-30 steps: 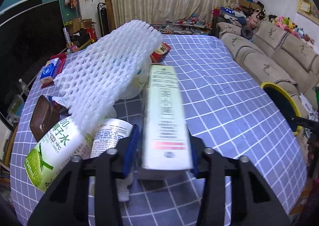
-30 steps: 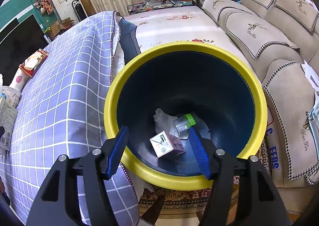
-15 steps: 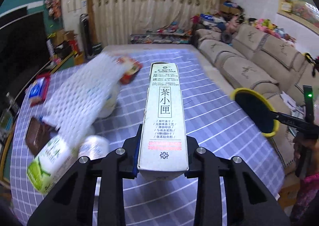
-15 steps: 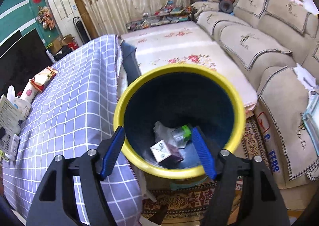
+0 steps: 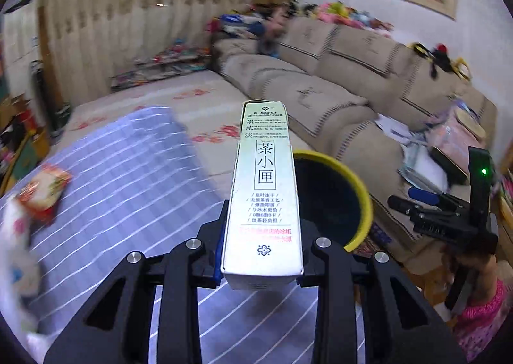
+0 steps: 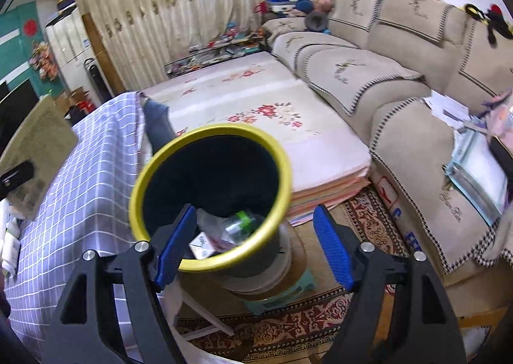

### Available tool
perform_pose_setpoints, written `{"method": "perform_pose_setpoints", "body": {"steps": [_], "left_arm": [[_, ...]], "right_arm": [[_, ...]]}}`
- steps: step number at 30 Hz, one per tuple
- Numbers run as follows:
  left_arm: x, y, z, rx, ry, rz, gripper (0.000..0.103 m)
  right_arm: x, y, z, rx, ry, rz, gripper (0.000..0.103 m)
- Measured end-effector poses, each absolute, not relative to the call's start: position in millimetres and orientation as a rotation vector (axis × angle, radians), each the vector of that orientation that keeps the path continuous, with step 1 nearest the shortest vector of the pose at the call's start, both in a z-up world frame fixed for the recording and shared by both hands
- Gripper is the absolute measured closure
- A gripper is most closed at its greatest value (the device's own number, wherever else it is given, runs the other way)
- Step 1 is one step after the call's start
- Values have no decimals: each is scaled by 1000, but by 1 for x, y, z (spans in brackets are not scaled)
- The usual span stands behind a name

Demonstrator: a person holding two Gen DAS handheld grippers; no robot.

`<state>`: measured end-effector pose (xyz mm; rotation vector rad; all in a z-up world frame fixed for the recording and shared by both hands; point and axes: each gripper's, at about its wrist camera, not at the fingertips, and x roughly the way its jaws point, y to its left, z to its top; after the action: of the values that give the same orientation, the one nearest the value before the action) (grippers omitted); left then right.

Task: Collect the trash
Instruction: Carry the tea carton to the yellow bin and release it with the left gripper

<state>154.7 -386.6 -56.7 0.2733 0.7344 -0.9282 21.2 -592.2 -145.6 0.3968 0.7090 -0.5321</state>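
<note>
Left gripper clamps the tea box lengthwise, aimed at the frame-centre bin for dropping; right gripper, empty, jaws just opening.

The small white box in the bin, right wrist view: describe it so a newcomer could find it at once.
Find the dark round trash bin with the yellow rim beside the table with the purple checked cloth. At its bottom, near the open right gripper, lies the small white cardboard box. Its neighbours are a clear plastic bottle with a green cap and crumpled clear plastic; it alone is opaque and square-edged.
</note>
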Motion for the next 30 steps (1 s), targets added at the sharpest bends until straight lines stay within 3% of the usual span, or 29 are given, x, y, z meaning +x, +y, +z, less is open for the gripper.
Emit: {"method": "perform_pose_setpoints", "body": {"steps": [10,16,18,19,20,27,30], "left_arm": [[163,-518,-122,401,913,-1004,72],[174,-543,-160,447,1007,-966,71],[177,-542,-164,436,1016,-956,62],[178,-543,-165,423,1015,-954,47],[179,-542,-164,416,1006,-953,41],[165,-499,-118,367,898,-947,40],[155,-465,-94,315,854,-937,33]], "right_arm": [[2,-615,-153,433,714,-575,31],[-2,-622,-156,447,714,-584,31],[-3,-624,-158,451,717,-586,31],[-3,-624,-158,452,719,-586,31],[-3,-624,-159,452,720,-586,31],[-3,-616,-157,450,718,-570,29],[0,-611,-157,441,719,-558,28]]}}
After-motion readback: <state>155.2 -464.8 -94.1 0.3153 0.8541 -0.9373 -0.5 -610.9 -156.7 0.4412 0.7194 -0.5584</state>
